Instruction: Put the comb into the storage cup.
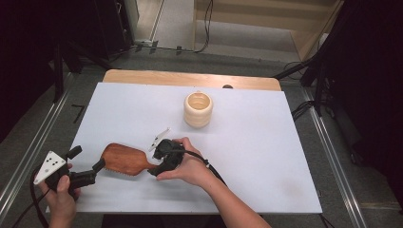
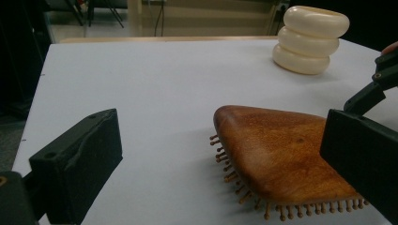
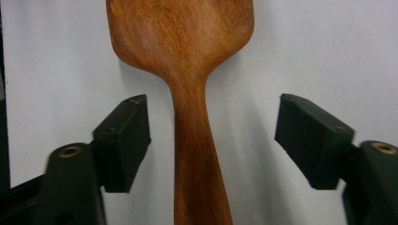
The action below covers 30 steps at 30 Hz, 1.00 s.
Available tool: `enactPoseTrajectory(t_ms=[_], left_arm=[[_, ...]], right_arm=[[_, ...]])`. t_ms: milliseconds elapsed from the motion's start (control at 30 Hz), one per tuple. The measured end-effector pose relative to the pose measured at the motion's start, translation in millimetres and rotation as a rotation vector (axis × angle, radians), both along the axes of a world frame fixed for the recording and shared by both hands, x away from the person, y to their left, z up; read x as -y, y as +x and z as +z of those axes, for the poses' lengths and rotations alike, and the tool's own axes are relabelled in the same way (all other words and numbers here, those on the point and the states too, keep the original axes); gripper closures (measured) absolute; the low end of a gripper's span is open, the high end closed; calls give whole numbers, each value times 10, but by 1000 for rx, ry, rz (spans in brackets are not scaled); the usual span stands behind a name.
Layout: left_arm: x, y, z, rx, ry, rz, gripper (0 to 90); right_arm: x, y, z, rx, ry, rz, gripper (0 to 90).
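Note:
A brown wooden hairbrush lies bristles down on the white table, near its front left. My right gripper is open, with a jaw on each side of the brush handle and a gap at both sides. My left gripper is open at the far end of the brush head; one jaw stands against the head's edge and the other is well clear. In the right gripper view the right gripper straddles the handle. The left gripper shows wide apart in its own view.
A cream ribbed cup stands upright behind the brush, mid table; it also appears as the cup at the back right of the left gripper view. A small pale clip-like item lies just beyond the right hand. Bare table extends to the right.

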<state>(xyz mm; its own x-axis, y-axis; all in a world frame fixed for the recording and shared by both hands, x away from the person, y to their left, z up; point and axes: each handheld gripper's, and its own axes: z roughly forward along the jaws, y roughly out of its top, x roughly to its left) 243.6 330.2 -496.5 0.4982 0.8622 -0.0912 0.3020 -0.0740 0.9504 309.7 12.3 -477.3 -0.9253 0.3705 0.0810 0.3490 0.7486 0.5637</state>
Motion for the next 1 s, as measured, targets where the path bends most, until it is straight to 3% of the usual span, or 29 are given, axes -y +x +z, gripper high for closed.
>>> enactPoseTrajectory(t_ms=[67, 167, 367, 467, 600, 733, 867, 933, 1000], left_arm=[[1, 0, 0, -1, 0, -1, 0], [0, 1, -1, 0, -1, -1, 0], [2, 1, -1, 0, 2, -1, 0], [3, 0, -1, -1, 1, -1, 0], [2, 2, 1, -2, 6, 0, 0], [3, 2, 1, -1, 6, 0, 0], [-12, -1, 2, -1, -14, 0, 0], [-60, -5, 6, 4, -56, 6, 0], [-84, -7, 7, 6, -71, 10, 0]], right_arm=[[-51, -10, -42, -31, -15, 5, 411], [-101, -10, -86, -45, -33, 13, 481], [-146, -2, -129, -34, -19, 11, 583], [-158, -20, -142, -8, -13, 36, 672], [-166, -47, -150, -29, 8, 32, 701], [-130, -61, -181, 11, 43, 53, 703], [-68, -79, -215, 37, 91, 31, 703], [-32, -95, -226, 57, 105, 11, 703], [23, -106, -230, 72, 122, -3, 703]])
